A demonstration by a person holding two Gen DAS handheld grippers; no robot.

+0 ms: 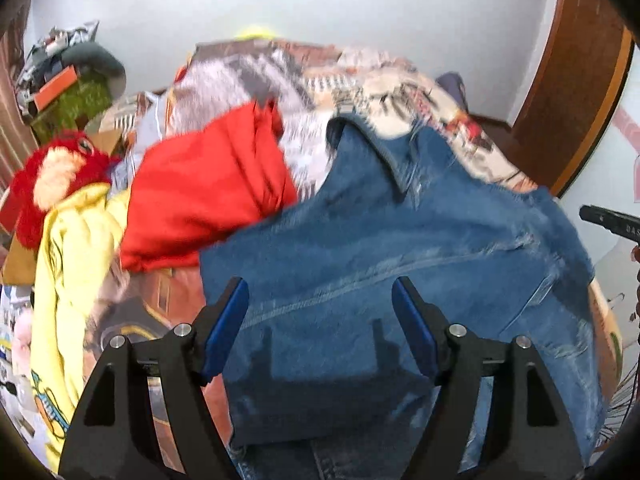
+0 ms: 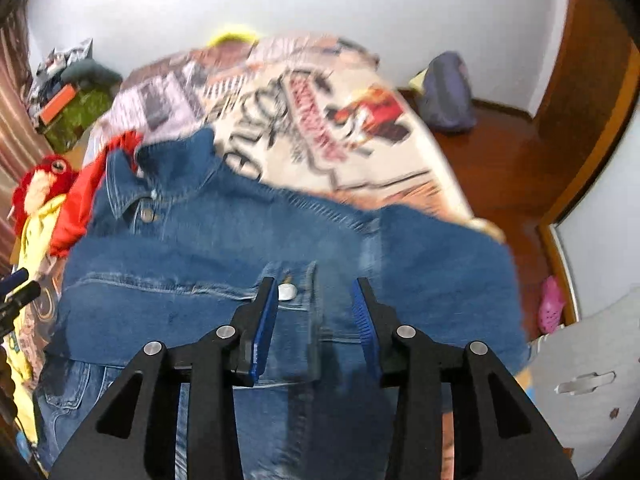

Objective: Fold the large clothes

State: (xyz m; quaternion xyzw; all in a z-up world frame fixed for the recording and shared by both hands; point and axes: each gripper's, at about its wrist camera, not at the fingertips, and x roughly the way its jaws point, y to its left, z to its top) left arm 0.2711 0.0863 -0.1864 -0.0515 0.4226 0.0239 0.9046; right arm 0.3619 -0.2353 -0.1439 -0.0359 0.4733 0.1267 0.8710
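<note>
A blue denim jacket (image 1: pixel 400 240) lies folded on the patterned bedspread (image 1: pixel 248 76), collar toward the far side. My left gripper (image 1: pixel 320 290) hovers over its near part, jaws wide apart with nothing between them. In the right wrist view the jacket (image 2: pixel 224 248) fills the middle, its collar at the upper left. My right gripper (image 2: pixel 315 287) stands open just above a chest pocket with a metal button (image 2: pixel 287 292); the pads do not press on the cloth. Each gripper's tip shows at the edge of the other's view.
A red garment (image 1: pixel 208 184), a yellow garment (image 1: pixel 76 248) and a red plush toy (image 1: pixel 52 180) lie left of the jacket. Jeans (image 2: pixel 68 392) peek out under its near left. A blue bag (image 2: pixel 448 96) and a pink shoe (image 2: pixel 552 304) sit on the wooden floor at right.
</note>
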